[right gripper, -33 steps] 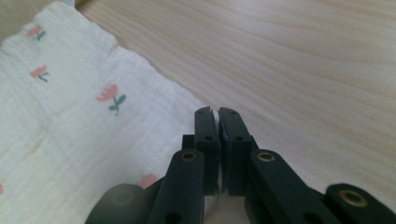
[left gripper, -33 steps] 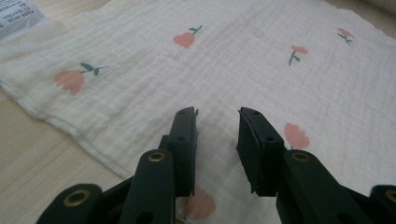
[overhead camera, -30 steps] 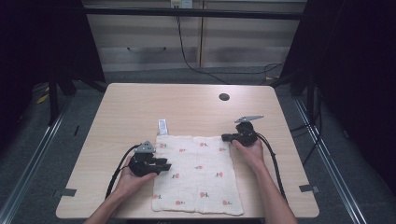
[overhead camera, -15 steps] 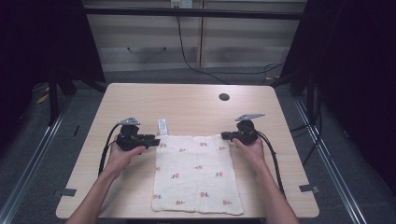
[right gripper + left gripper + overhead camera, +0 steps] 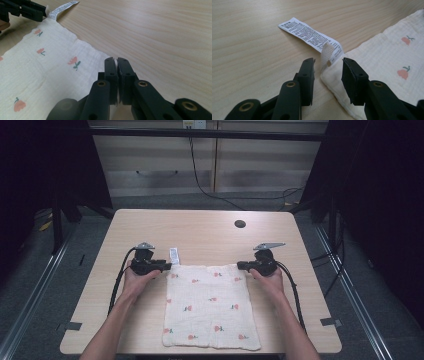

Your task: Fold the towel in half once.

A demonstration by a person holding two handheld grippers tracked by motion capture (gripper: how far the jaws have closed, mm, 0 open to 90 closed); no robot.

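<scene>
A cream cloth (image 5: 210,307) printed with small red flowers lies flat on the wooden table (image 5: 200,232). My left gripper (image 5: 167,265) is at its far left corner, beside the white care label (image 5: 173,255). In the left gripper view that gripper (image 5: 328,62) is open, with the cloth's corner (image 5: 332,75) and the foot of the label (image 5: 307,33) between its jaws. My right gripper (image 5: 240,265) sits at the far right corner. In the right gripper view it (image 5: 116,60) is shut on the edge of the cloth (image 5: 50,67), a white sliver showing between the jaws.
A dark round hole (image 5: 240,224) sits in the tabletop at the far right. Cables trail from both grippers toward the near edge. The left gripper (image 5: 32,11) shows far off in the right gripper view. Low cabinets stand beyond the table.
My left gripper has moved from the cloth's left edge up and away to its far left corner, by the label. The right gripper has stayed at the far right corner.
</scene>
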